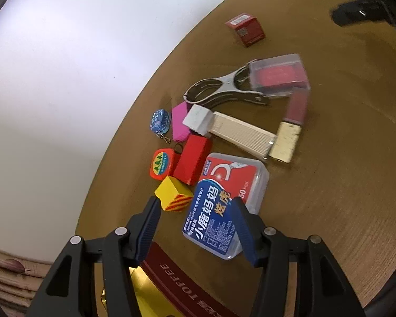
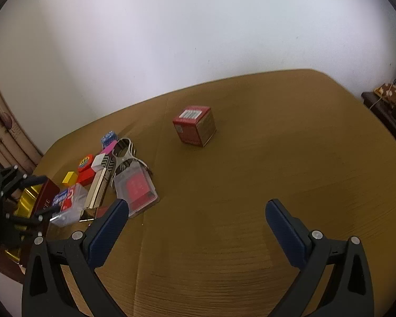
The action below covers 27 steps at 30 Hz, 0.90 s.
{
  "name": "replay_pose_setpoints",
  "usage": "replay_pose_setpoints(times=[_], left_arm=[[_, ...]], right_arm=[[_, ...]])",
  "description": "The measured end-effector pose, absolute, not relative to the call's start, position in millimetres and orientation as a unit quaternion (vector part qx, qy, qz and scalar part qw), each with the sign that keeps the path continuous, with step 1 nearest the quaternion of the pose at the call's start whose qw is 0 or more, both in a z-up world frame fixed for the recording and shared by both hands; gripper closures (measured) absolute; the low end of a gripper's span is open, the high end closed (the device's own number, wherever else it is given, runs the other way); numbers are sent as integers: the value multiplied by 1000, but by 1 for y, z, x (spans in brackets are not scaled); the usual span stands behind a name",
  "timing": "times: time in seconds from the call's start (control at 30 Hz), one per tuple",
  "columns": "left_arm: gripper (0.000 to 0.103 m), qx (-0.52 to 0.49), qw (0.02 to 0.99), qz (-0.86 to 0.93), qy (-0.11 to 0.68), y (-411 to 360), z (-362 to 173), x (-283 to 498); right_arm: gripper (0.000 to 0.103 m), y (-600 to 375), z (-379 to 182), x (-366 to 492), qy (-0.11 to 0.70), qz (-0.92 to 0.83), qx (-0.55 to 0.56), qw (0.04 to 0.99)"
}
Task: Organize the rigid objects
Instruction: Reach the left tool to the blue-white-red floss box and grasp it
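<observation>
Left tongs [image 1: 195, 206] half-spread above the floss box [image 1: 224, 203], likely lining up a grasp; right tongs [image 2: 198, 208] wide, empty over bare worktop [image 2: 250, 185].

Matt woodgrain table [image 2: 250, 185], shiny metal clip [image 1: 219, 89], clear glossy plastic floss box [image 1: 224, 200], glossy gold tin [image 2: 29, 198]
</observation>
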<state>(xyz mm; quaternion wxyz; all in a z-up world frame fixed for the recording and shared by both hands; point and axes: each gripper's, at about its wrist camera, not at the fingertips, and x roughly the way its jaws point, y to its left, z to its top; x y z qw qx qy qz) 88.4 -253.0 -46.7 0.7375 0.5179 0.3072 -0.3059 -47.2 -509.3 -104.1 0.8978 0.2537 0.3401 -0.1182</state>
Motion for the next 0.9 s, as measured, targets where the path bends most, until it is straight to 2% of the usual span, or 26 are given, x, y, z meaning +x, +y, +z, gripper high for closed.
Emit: replay_pose_setpoints(times=[0.53, 0.57, 0.6, 0.63, 0.67, 0.73, 0.9], left_arm=[[46, 532, 714, -328, 314, -264, -50, 131], [45, 529, 707, -347, 317, -263, -49, 131], [35, 523, 705, -353, 323, -263, -48, 134], [17, 513, 705, -356, 336, -263, -46, 139], [12, 502, 701, -358, 360, -262, -46, 147], [11, 494, 694, -355, 385, -262, -46, 155], [11, 508, 680, -365, 383, -266, -51, 161]], right_arm=[[0, -510, -110, -37, 353, -94, 273, 890], [0, -510, -111, -36, 352, -93, 273, 891], [0, -510, -111, -35, 352, -91, 272, 891], [0, -509, -111, -35, 352, -91, 272, 891], [0, -509, -111, -35, 352, -90, 272, 891], [0, -506, -111, -32, 354, -87, 271, 891], [0, -504, -113, -28, 357, -80, 272, 890]])
